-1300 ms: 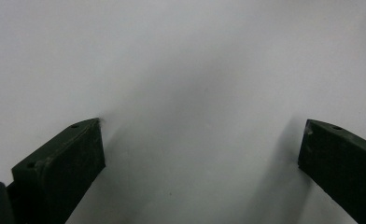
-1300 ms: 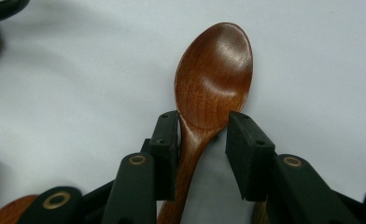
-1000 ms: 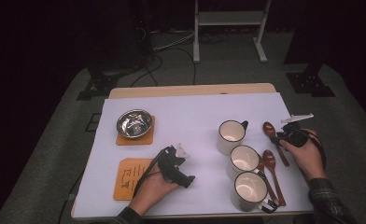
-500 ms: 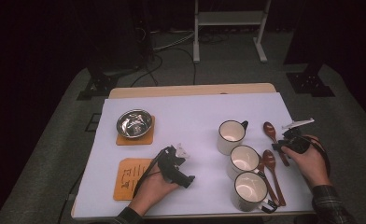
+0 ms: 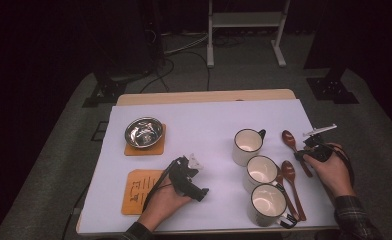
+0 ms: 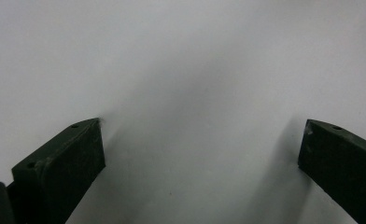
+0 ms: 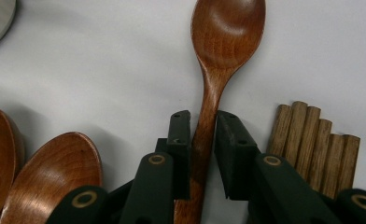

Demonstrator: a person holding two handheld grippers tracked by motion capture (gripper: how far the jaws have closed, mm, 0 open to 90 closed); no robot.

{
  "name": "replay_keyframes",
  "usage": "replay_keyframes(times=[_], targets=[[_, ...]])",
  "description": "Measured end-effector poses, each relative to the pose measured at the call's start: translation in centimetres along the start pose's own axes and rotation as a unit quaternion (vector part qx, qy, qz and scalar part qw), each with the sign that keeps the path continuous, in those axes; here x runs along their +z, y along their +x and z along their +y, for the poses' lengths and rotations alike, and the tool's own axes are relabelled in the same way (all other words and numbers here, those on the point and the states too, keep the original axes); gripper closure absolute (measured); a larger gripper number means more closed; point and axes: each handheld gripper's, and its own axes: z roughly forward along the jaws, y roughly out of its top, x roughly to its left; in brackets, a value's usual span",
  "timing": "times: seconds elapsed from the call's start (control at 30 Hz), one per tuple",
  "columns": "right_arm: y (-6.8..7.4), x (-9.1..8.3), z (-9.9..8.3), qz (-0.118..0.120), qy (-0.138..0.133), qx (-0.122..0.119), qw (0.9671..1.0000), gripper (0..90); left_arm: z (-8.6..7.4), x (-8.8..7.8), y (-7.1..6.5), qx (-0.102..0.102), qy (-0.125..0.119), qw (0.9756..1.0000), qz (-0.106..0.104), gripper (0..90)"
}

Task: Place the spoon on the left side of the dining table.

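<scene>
Our right claw [image 7: 202, 140] is closed around the handle of a wooden spoon [image 7: 221, 51], which lies on the white tabletop [image 5: 204, 125] at its right side, just beyond the three mugs [image 5: 262, 171]. Two more spoons [image 7: 50, 172] lie beside it. Our left claw [image 6: 200, 154] rests with its jaws spread wide over bare tabletop, near an orange coaster [image 5: 136, 192].

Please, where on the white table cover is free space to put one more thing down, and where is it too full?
Free: the wide strip behind the metal bowl and the farthest mug, and the middle patch between the left gripper and the mugs. Crowded: the right side, where three mugs and wooden spoons lie close beside the right gripper.
</scene>
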Motion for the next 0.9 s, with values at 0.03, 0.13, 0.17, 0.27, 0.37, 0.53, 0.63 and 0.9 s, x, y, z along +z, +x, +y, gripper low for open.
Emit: replay_keyframes(times=[0.03, 0.13, 0.17, 0.27, 0.37, 0.53, 0.63, 0.9], targets=[[0.0, 0.02, 0.04, 0.0, 0.002, 0.003, 1.0, 75.3, 0.0, 0.0, -0.01, 0.0, 0.0, 1.0, 0.0, 0.0], [-0.05, 0.06, 0.13, 0.0, 0.006, 0.006, 1.0, 75.5, 0.0, -0.01, -0.01, 0.0, 0.0, 1.0, 0.0, 0.0], [0.0, 0.1, 0.16, -0.001, 0.007, 0.006, 1.0, 75.7, -0.01, -0.01, -0.01, 0.0, 0.0, 1.0, 0.0, 0.0], [0.07, 0.13, 0.38, -0.003, 0.016, 0.013, 0.9998, 77.1, -0.01, -0.02, -0.01, 0.0, 0.001, 1.0, 0.0, 0.0], [0.03, 0.17, 0.47, -0.003, 0.019, 0.021, 0.9996, 78.9, -0.01, -0.02, -0.01, 0.0, 0.001, 1.0, 0.0, 0.0], [-0.06, 0.17, 0.52, -0.001, 0.021, 0.031, 0.9993, 79.5, -0.01, -0.02, -0.01, 0.0, 0.001, 1.0, 0.0, 0.0], [-0.07, 0.16, 0.49, -0.001, 0.019, 0.038, 0.9991, 79.7, 0.0, -0.02, -0.01, 0.0, 0.001, 1.0, 0.0, 0.0], [-0.35, 0.02, 0.27, 0.007, 0.008, 0.05, 0.9987, 79.9, 0.0, -0.02, 0.01, 0.001, 0.001, 1.0, 0.0, 0.0]])
